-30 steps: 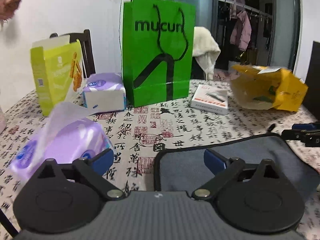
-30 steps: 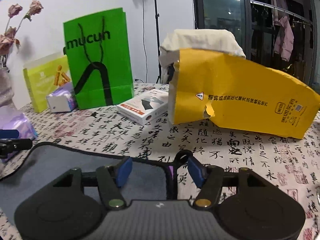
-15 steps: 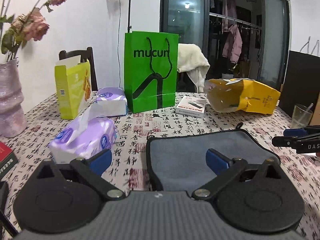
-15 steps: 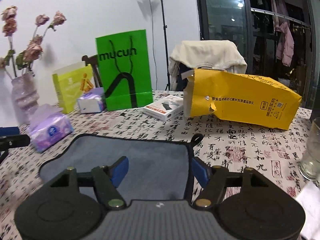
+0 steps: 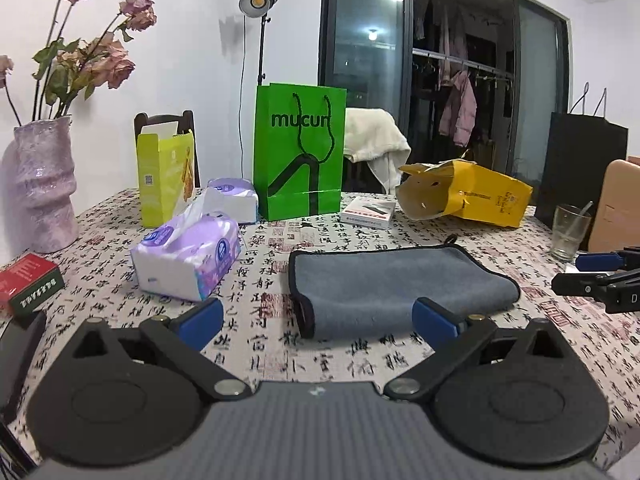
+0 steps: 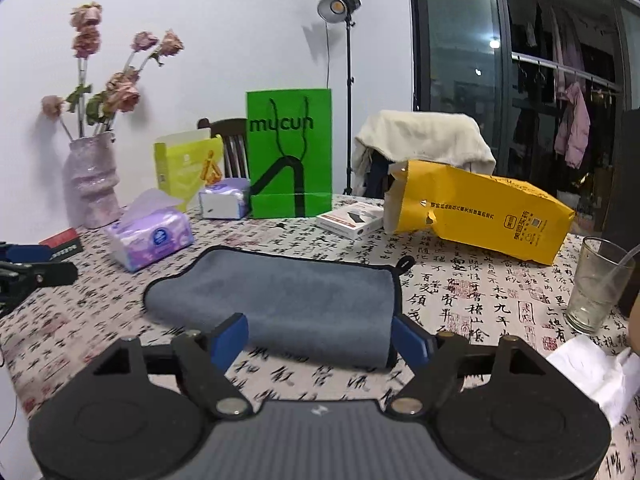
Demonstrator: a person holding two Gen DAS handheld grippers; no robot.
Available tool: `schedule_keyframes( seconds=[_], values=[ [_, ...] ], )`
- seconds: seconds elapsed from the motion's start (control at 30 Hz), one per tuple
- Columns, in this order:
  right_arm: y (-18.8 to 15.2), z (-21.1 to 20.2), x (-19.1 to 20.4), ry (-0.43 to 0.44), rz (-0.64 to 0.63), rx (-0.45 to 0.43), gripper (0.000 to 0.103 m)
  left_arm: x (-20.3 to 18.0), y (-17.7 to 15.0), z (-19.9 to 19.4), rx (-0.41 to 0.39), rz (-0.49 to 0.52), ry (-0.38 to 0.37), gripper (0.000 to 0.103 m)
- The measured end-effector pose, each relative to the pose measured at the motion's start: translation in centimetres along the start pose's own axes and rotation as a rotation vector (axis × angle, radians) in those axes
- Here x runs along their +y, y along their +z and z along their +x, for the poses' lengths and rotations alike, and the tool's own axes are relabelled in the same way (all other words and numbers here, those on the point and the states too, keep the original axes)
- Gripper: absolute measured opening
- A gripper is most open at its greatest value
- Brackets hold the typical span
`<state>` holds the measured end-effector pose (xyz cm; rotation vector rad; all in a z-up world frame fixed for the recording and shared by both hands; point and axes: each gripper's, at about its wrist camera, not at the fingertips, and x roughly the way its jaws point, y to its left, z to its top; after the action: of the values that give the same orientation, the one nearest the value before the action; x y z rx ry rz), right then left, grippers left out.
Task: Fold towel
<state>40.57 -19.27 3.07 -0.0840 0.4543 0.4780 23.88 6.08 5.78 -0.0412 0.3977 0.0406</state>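
Note:
A grey towel with black trim (image 5: 396,284) lies folded on the patterned tablecloth; it also shows in the right wrist view (image 6: 288,300). My left gripper (image 5: 316,320) is open and empty, held above and in front of the towel's left end. My right gripper (image 6: 320,336) is open and empty, in front of the towel's right end, and its tip shows at the right in the left wrist view (image 5: 592,276). Neither gripper touches the towel.
Around the towel: purple tissue packs (image 5: 188,252), a green paper bag (image 5: 300,152), a yellow-green box (image 5: 166,180), a white box (image 5: 368,212), a torn yellow bag (image 5: 464,196), a glass (image 6: 600,284), a vase of dried roses (image 5: 44,184), a red box (image 5: 28,280), a white napkin (image 6: 596,372).
Both grippers have pulled back and up from the towel. It was right under the fingers before and now lies whole on the table ahead of them.

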Motion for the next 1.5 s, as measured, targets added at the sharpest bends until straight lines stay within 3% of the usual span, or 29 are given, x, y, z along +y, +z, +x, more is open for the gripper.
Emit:
schedule_keyframes(
  seconds=[0.3,0.8,1.13,1.27,1.5],
  values=[
    [-2.1,-4.1,2.4,-0.016,-0.032,-0.036,0.081,-0.5,-2.2,-4.0,-0.052,0.006,0.011,0.103],
    [-6.9,-9.9,6.1,-0.014,0.050,-0.083,0.084,-1.0,-6.7,-11.0,-0.091,0.037,0.030,0.103],
    [-9.4,-13.8,9.4,-0.026,0.024,-0.102,0.089,-1.9,-8.0,-14.1,-0.119,0.072,-0.003,0.103],
    [-10.3,-15.6,10.2,-0.039,0.037,-0.105,0.089,-1.8,-8.4,-15.9,-0.158,0.048,0.004,0.103],
    [-12.3,-18.6,11.1,-0.049,0.084,-0.095,0.091,-1.8,-10.1,-17.8,-0.149,0.034,-0.033,0.103]
  ],
)
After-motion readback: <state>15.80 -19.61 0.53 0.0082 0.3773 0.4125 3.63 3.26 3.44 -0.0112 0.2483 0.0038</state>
